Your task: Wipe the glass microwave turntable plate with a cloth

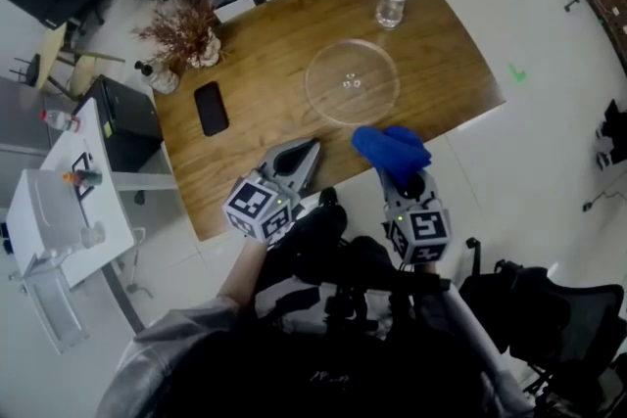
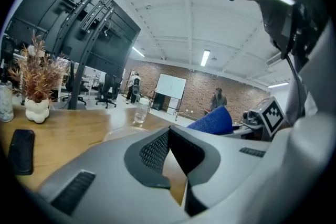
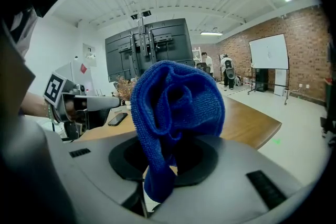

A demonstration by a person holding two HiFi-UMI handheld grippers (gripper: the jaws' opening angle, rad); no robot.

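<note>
Head view shows the glass turntable plate (image 1: 353,81) lying flat on the wooden table (image 1: 245,64), with nothing on it. The right gripper (image 3: 168,165) is clamped on a blue cloth (image 3: 176,107), which stands bunched above the jaws, near the plate's closer edge. The left gripper (image 2: 173,155) has its jaws together on nothing. I judge the plate to be stiff, smooth and breakable, and it may slide under wiping, so steady it at the rim. The cloth is soft and light.

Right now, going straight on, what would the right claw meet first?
Probably the glass plate, near its right side; the blue cloth in the right claw leads. Height is unclear.
</note>
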